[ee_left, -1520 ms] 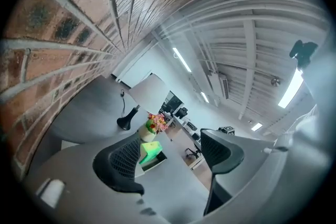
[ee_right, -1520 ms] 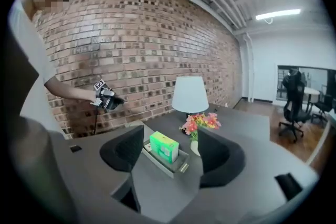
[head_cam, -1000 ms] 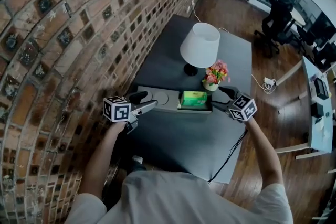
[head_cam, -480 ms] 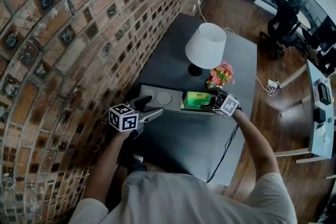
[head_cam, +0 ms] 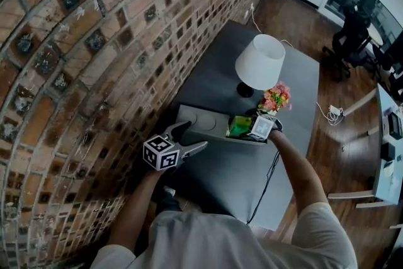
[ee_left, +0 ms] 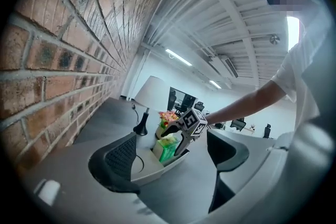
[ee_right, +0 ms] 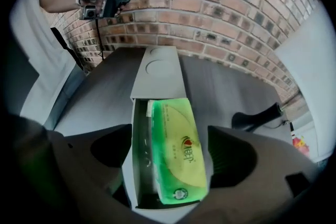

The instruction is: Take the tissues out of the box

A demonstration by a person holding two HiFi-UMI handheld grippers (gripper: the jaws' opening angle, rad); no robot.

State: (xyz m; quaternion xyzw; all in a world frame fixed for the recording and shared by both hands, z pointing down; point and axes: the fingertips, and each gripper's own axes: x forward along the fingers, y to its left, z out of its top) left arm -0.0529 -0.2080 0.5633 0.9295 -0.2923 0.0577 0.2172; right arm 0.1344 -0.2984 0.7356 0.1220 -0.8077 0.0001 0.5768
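The green tissue pack is seen lying in the open end of the grey box, which is set across the counter with its closed end toward the brick-wall edge. The right gripper is held over it. Its fingers are opening, with the pack between them but not gripped. A red heart mark and red print are borne on the pack, too blurred to be read. The left gripper is held wide and empty near the wall edge.

shirt: white, short-sleeved | left gripper: dark fingers, black-white marker cube
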